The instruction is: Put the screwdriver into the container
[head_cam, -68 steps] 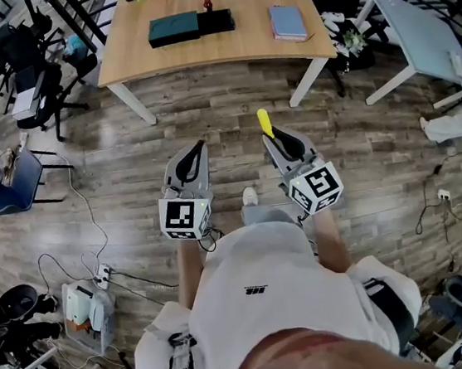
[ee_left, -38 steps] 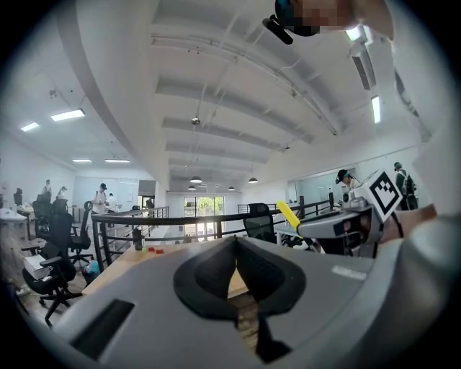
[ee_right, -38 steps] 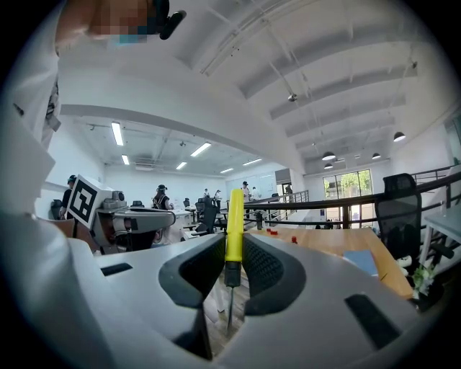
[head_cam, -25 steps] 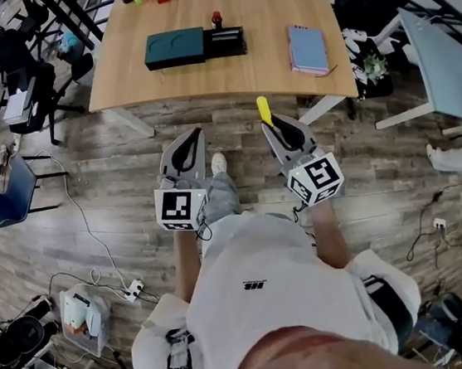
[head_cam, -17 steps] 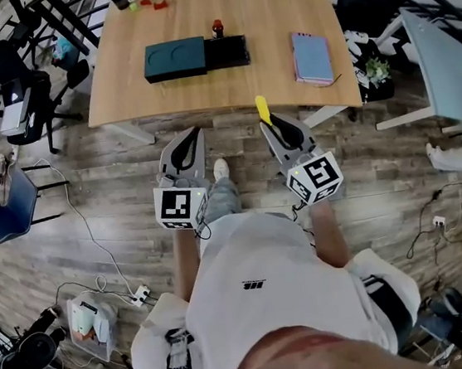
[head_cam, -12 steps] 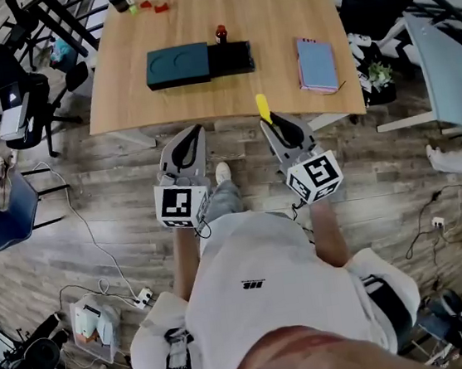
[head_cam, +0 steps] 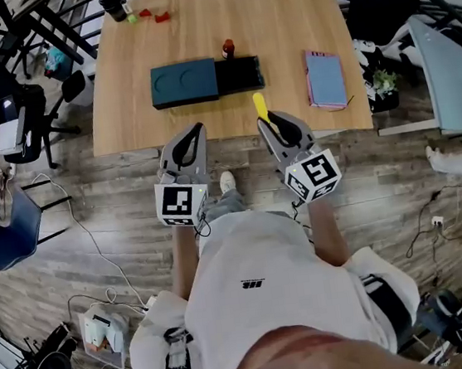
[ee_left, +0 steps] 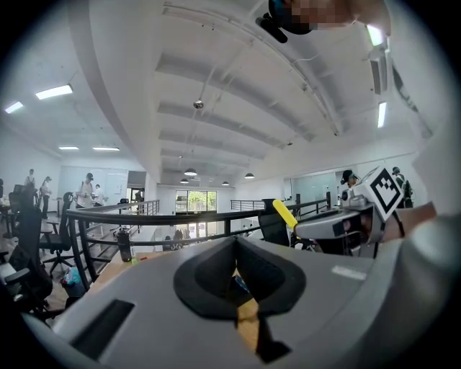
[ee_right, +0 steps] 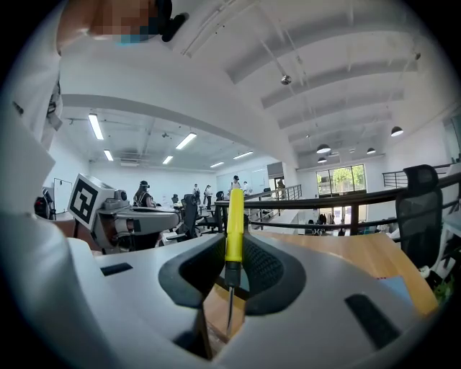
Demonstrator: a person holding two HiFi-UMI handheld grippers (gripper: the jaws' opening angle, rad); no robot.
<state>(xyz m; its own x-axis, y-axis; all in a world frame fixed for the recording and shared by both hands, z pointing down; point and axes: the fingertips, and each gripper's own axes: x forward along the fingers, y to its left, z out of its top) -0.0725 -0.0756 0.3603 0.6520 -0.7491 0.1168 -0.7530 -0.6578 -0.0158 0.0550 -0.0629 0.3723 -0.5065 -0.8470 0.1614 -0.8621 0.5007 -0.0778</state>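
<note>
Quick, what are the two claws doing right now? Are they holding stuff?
Left claw: closed, nothing in it.
Right claw: closed on the yellow-handled screwdriver with a thin metal shaft.

One table [head_cam: 132,125], one container [head_cam: 206,80], one screwdriver [head_cam: 261,106], one notebook [head_cam: 326,79], two red blocks [head_cam: 146,13] [head_cam: 163,16] at far left, two grippers [head_cam: 198,128] [head_cam: 262,123].

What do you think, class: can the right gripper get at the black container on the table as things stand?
Probably yes. The right gripper, shut on the screwdriver, is at the table's near edge; only bare wood lies between it and the black container.
</note>
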